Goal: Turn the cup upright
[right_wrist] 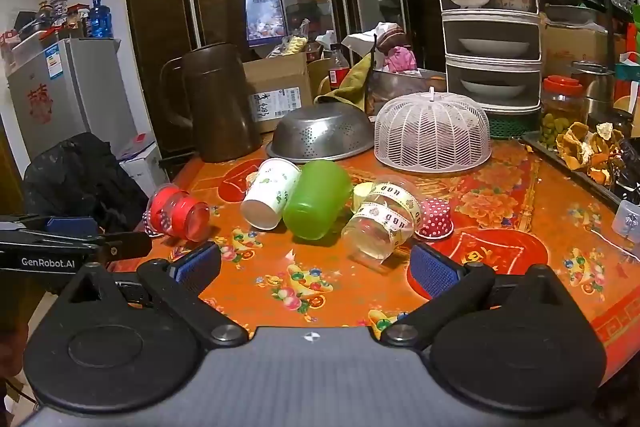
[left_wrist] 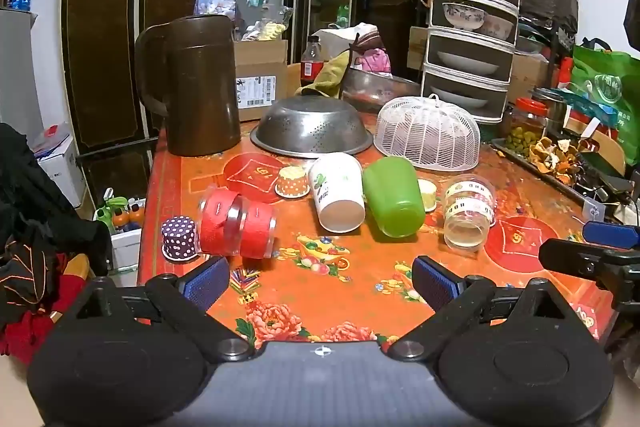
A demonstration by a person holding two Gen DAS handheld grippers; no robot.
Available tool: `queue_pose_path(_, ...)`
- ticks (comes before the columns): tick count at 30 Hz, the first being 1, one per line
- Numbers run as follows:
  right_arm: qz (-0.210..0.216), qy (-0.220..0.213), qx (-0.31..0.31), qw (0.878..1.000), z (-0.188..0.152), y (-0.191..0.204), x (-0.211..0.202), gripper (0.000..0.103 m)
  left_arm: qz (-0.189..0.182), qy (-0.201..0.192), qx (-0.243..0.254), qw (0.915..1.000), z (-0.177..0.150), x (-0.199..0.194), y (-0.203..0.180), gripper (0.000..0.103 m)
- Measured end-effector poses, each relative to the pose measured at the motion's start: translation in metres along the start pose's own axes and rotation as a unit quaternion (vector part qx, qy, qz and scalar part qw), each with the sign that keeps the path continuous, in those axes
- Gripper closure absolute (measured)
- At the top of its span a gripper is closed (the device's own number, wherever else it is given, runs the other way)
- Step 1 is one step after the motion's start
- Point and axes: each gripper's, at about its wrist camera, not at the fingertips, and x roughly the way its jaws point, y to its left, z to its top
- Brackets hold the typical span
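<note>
- Left gripper (left_wrist: 320,281): jaws spread wide, nothing between them, hovering over the near edge of the table (left_wrist: 360,291). Right gripper (right_wrist: 316,267): likewise spread and empty.
- Clear cup with lettered tape (right_wrist: 380,223) lies on its side at 12 to 1 o'clock, just ahead of the right gripper's right finger. Risk: thin clear wall could buckle or squirt out if pinched hard.
- Red-banded clear cup (left_wrist: 238,225) lies tipped at 10 o'clock of the left gripper, touching the purple dotted paper cup (left_wrist: 179,238) near the table edge (a nudge may push either off).
- White paper cup (left_wrist: 338,191) and green cup (left_wrist: 394,197) lie side by side at 12 o'clock, touching; lifting one likely rolls the other.
- Farther at 12 o'clock: upturned metal colander (left_wrist: 312,127) and white mesh food cover (left_wrist: 428,133), which limit how far an approach can overshoot.
</note>
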Motion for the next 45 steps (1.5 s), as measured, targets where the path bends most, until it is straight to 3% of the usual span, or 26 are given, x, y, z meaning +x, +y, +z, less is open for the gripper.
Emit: queue_pose_path(45, 0.013, 0.001, 0.012, 1.0, -0.0024, -0.0046, -0.0028, 0.001, 0.004, 0.014, -0.01, 0.9998, -0.0034, 0.0039, -0.0019, 0.004)
